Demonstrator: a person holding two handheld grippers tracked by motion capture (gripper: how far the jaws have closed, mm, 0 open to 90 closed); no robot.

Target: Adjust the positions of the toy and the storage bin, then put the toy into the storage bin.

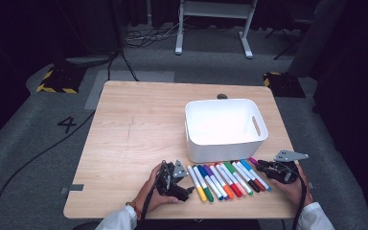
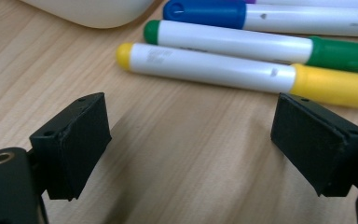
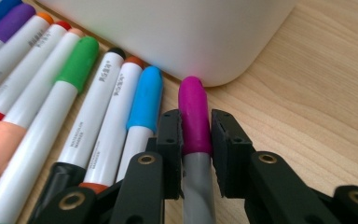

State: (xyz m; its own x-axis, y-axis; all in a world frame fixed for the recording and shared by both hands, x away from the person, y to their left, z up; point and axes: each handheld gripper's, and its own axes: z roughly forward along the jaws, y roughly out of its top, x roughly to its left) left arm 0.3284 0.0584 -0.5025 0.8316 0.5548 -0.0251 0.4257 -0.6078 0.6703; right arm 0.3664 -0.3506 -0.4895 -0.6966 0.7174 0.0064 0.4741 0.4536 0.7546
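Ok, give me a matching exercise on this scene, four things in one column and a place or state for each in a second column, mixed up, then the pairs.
Things:
1. left claw
2. right claw
3. bin
4. yellow marker

States or places:
A. white, behind the row of markers
B. shut on the magenta marker
C. open, nothing between the jaws
D. lying at the left end of the row, nearest the left claw

Pairs: 1-C, 2-B, 3-A, 4-D

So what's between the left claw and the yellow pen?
Just bare wood of the table, seen in the left gripper view: the open left claw stands just short of the yellow pen.
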